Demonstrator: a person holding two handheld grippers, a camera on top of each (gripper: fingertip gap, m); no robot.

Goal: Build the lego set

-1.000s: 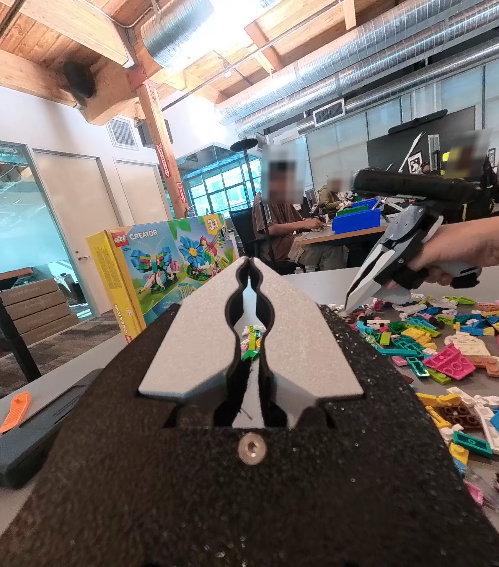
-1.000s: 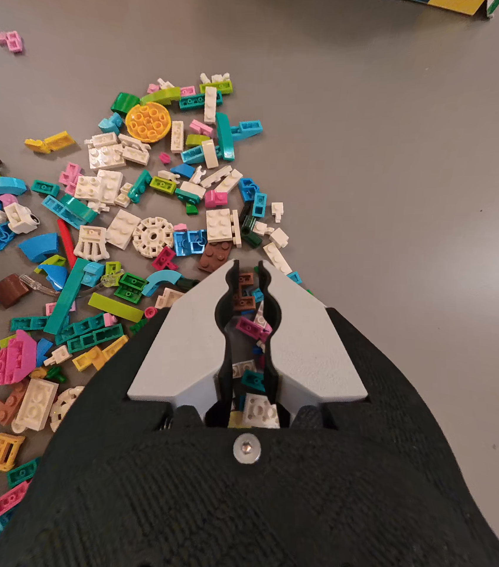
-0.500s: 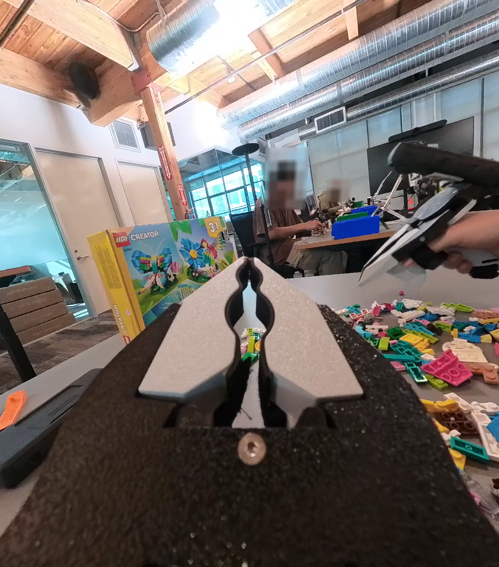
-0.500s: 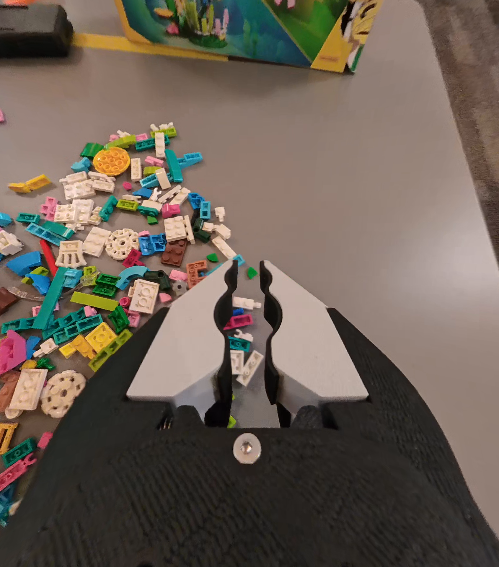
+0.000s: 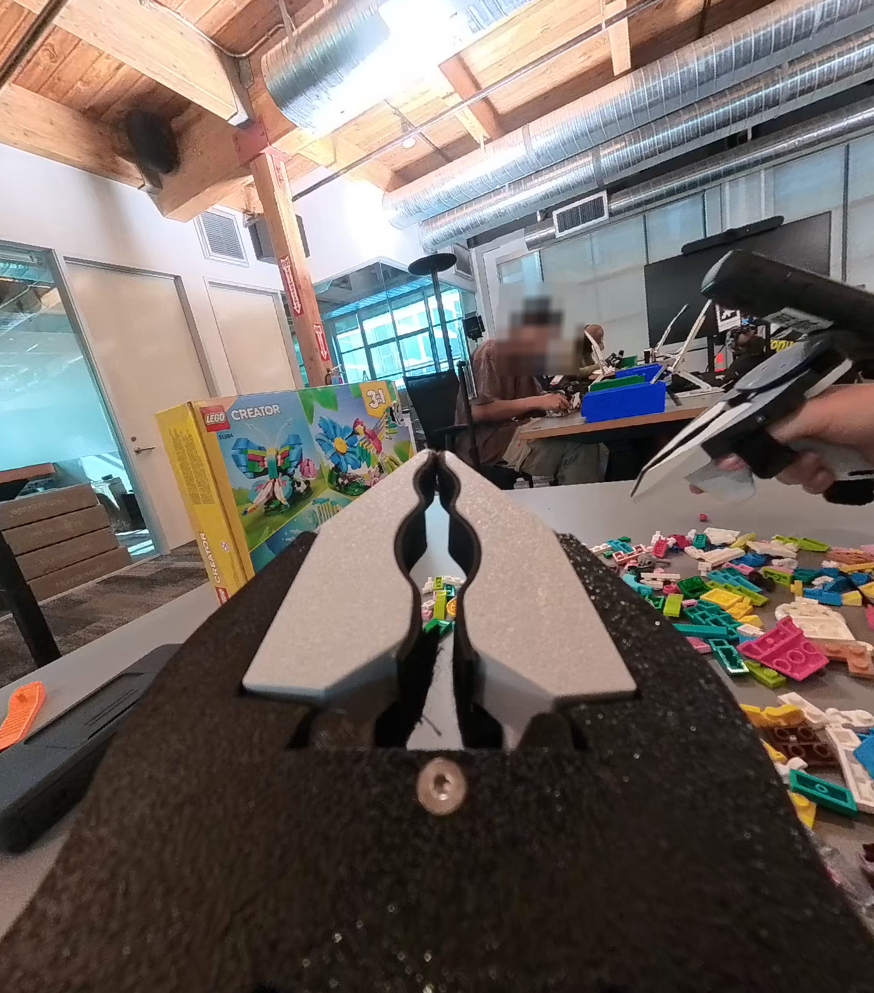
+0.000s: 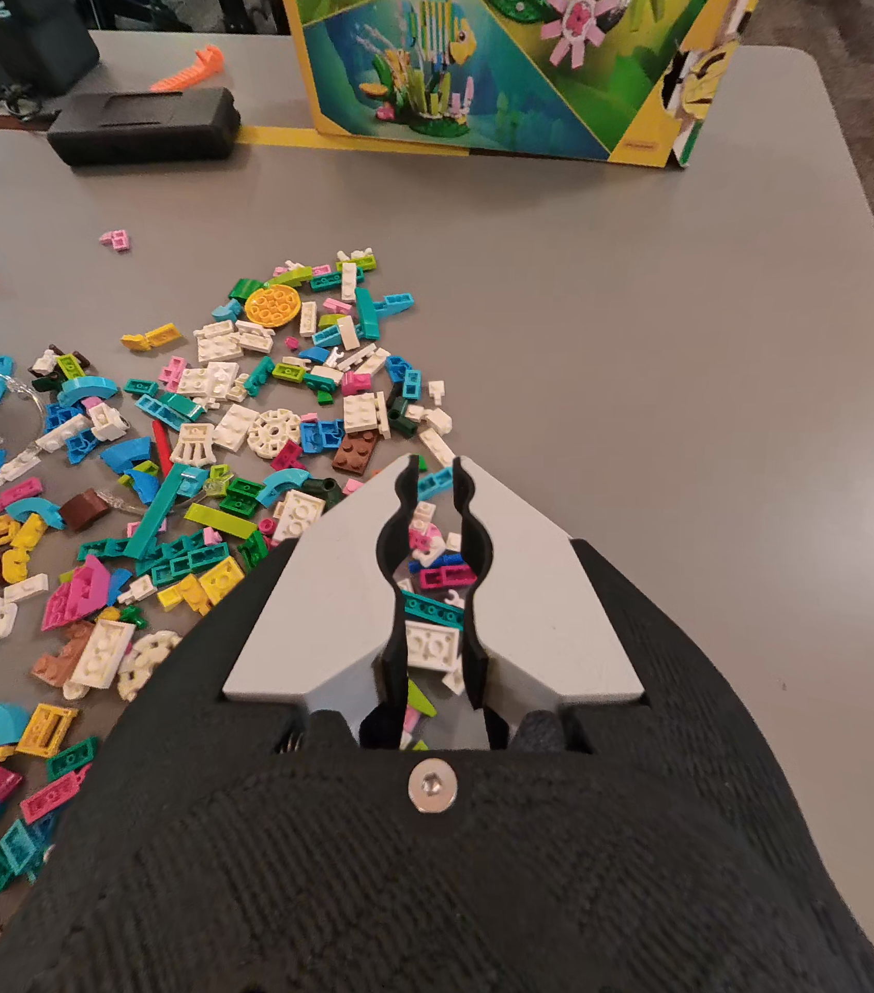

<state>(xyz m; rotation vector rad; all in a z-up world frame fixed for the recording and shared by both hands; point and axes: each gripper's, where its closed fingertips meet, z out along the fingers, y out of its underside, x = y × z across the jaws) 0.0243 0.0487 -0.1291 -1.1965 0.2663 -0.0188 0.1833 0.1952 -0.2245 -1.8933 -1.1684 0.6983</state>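
Observation:
Loose lego pieces (image 6: 263,430) of many colours lie scattered on the grey table (image 6: 639,322); they also show in the left wrist view (image 5: 746,591). My right gripper (image 6: 436,465) hangs above the pile's right edge, jaws a small gap apart with nothing between them. It also shows in the left wrist view (image 5: 639,489), held by a hand above the pile. My left gripper (image 5: 435,457) is shut and empty, held low over the table left of the pile, pointing toward the lego box (image 5: 290,473).
The lego box (image 6: 478,70) stands at the table's far edge. A black case (image 6: 144,123) and an orange brick separator (image 6: 187,70) lie beside it. Bare table surface lies right of the pile. People sit at desks beyond. My hands' fingertips stand some 25 cm from each other. My right tips are about 35 cm from the black case (image 6: 144,123), my left tips only 20 cm.
My right gripper has risen and drawn back from the pile, bringing the box and black case into its view. My left gripper has hardly moved.

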